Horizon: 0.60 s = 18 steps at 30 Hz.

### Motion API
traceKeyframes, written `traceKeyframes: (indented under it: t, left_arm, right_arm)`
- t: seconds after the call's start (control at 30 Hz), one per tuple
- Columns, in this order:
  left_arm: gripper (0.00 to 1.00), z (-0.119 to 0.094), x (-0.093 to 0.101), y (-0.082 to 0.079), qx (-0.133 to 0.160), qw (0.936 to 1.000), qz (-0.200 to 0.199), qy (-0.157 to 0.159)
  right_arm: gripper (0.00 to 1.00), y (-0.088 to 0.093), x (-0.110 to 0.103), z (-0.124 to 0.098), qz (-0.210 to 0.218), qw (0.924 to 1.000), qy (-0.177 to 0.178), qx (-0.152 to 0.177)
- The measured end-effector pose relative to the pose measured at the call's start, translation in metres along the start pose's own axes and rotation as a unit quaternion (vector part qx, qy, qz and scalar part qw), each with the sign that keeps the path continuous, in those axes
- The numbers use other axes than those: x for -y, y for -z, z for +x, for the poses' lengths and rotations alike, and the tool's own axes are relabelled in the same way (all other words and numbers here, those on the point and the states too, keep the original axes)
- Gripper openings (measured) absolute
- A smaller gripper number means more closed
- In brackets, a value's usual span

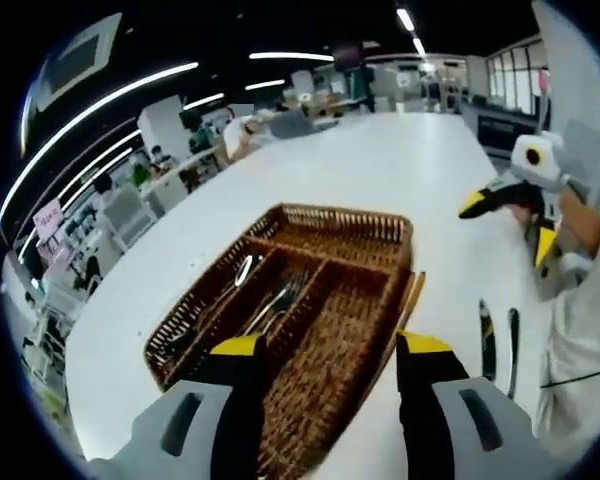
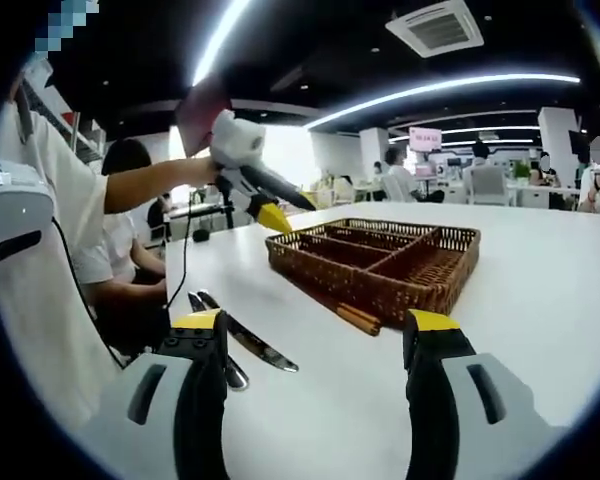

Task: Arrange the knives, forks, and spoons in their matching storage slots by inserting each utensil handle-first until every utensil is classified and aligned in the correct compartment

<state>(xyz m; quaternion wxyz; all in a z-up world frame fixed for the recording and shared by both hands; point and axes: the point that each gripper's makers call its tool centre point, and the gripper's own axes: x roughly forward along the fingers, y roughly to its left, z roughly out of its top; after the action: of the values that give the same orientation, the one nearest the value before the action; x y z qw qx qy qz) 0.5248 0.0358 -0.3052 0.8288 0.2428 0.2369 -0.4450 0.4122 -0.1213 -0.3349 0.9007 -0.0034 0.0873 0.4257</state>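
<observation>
While both tongs hang empty, this looks like the reach-and-pick stage. The left tongs (image 1: 325,355), spread apart, hover right over the near end of the wicker tray (image 1: 380,232), where several utensils (image 1: 277,297) already lie in the slots. The right tongs (image 2: 315,335), also spread apart, sit low over the white tabletop (image 2: 540,300), with loose knives (image 2: 245,340) just ahead to their left and a pair of chopsticks (image 2: 355,318) against the tray beyond. Next move, I'd judge: close on a knife's blade end, leaving its handle free to lead.
</observation>
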Motion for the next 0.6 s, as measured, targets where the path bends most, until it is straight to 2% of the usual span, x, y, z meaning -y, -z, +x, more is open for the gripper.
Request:
traceKeyframes:
  t: [0.33, 0.6]
  left_arm:
    - [0.53, -0.003, 0.01, 0.009, 0.004, 0.9999, -0.012, -0.003]
    - [0.53, -0.007, 0.015, 0.018, 0.013, 0.9992, -0.037, 0.003]
  right_arm:
    - [0.74, 0.001, -0.001, 0.0, -0.004, 1.0, -0.002, -0.005]
    - [0.74, 0.003, -0.002, -0.001, -0.005, 1.0, 0.0, -0.006]
